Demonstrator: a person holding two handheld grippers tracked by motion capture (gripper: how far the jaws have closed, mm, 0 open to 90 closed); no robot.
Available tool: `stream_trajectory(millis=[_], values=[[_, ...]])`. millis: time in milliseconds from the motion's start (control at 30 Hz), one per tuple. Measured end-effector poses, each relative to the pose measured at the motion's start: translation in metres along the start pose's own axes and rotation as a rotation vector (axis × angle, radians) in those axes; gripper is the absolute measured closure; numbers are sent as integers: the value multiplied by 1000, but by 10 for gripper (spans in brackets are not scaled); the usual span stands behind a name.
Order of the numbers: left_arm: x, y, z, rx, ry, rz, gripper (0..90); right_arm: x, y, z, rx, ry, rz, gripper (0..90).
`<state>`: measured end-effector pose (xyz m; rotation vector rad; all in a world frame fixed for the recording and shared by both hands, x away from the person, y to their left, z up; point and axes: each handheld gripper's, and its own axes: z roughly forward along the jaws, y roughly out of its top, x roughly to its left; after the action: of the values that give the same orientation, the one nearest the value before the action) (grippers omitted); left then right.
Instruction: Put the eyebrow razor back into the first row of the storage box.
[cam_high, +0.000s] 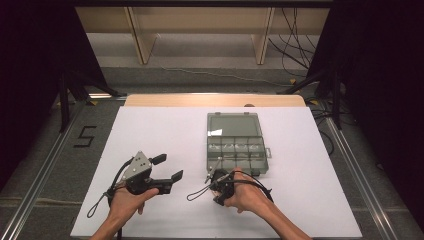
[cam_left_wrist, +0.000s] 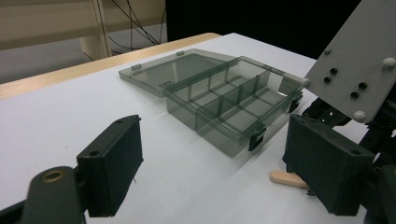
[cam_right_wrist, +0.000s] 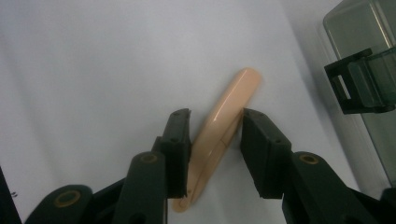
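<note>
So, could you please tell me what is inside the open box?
The box has divided compartments; those seen from the left tool look empty. In the high view, glare and the right tool cover part of the near row.

Peach stick (cam_right_wrist: 223, 126) lower end behind gripper

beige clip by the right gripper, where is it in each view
High view: I cannot pick it out under the right hand.
Left gripper view: the beige clip pokes out low right, on the white sheet before the box.
Right gripper view: centre, slanting between the right gripper's jaws, lying on the sheet.
Shared landmark: the open smoky compartment box, with its black latch.
</note>
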<state>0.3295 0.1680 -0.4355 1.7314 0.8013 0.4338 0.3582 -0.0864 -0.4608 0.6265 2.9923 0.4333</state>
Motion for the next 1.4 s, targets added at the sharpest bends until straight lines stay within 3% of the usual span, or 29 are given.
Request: stream_trajectory(millis=[433, 967, 1267, 1400], values=[[2, 0, -1, 6, 5, -1, 193, -12, -5, -3, 21, 23, 43, 740], [2, 0, -1, 2, -2, 0, 197, -14, -7, -6, -1, 42, 21, 744], [2, 1, -1, -4, 1, 11, 197, -17, -9, -29, -60, 17, 5, 744], [1, 1, -1, -3, 0, 8, 196, -22, -13, -41, -101, 8, 33, 744]])
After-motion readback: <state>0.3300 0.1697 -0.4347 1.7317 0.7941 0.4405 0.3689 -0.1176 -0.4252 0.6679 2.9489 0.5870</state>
